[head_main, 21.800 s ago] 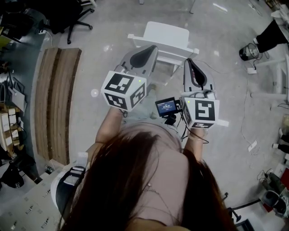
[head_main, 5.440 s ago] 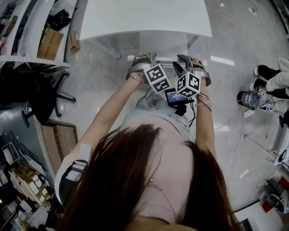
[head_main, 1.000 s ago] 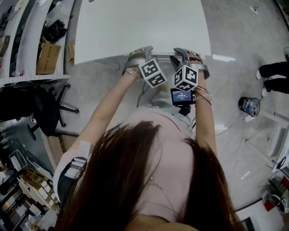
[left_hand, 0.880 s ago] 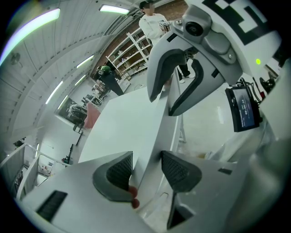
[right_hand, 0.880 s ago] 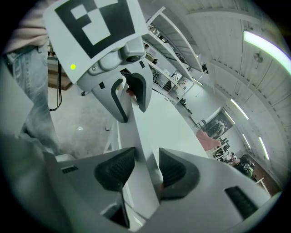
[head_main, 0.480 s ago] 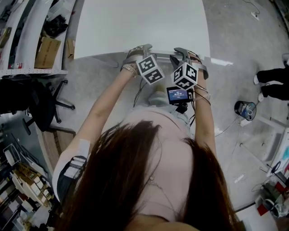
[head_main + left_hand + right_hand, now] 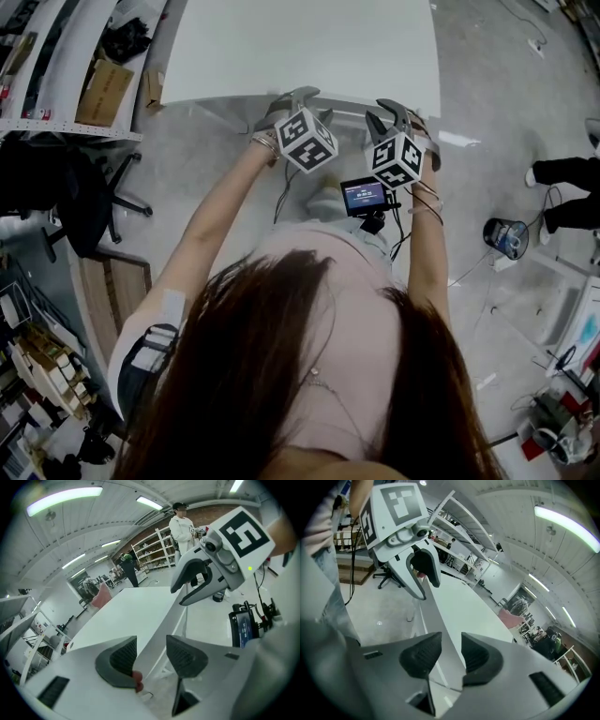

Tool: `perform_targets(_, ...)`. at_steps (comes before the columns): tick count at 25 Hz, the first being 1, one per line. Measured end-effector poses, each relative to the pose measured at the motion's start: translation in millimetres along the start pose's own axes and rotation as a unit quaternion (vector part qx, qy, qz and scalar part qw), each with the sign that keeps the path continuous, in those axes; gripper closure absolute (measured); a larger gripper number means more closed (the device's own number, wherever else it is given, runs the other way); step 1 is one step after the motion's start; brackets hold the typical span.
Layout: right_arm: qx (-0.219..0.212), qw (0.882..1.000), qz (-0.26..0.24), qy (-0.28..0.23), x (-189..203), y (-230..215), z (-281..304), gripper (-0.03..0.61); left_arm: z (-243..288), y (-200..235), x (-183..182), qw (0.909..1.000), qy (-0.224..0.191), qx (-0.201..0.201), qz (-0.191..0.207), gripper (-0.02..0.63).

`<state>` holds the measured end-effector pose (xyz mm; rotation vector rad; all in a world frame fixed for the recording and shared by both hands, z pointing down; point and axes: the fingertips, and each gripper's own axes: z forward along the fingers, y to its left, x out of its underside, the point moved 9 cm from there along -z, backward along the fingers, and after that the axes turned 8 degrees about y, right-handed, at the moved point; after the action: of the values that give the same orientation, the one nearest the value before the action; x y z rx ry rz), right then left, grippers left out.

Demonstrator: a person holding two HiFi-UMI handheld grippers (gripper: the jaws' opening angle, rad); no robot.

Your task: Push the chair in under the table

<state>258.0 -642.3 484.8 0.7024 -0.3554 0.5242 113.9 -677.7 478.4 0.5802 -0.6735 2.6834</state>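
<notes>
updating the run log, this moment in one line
left hand-held gripper open | right hand-held gripper open, jaws just narrowed, nothing gripped | both at table edge | chair not clearly visible

The table looks smooth, matt white; the floor glossy.

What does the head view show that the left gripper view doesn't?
Only the head view shows the black office chair, the cardboard box and the person's long hair. Only the left gripper view shows the ceiling lights and a person in white standing far off by the shelves. Both show the white table and the small screen.
</notes>
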Motion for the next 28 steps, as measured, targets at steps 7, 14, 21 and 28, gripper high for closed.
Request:
perform_targets(7,0.016,0.999,0.043,-0.021,-0.5,14.1,-31.0,0.434,-42.2,-6.8,15.8,0.9963,-0.037,0.002,-0.077,0.414)
perform_targets(14,0.040,0.992,0.096,-0.066,-12.8,29.9,-68.5,0.434,-90.9,-23.1,39.1,0.9846,-0.083,-0.008,-0.153,0.466)
perform_targets(21,0.051,0.983,0.142,-0.100,-24.3,57.5,-105.3,0.434,-137.6,-46.3,69.3,0.9701,-0.118,-0.013,-0.212,0.505)
perform_targets(28,0.056,0.973,0.181,-0.130,-26.6,87.0,-146.6,0.437,-179.4,-73.9,85.1,0.9512,-0.146,0.011,-0.272,0.527)
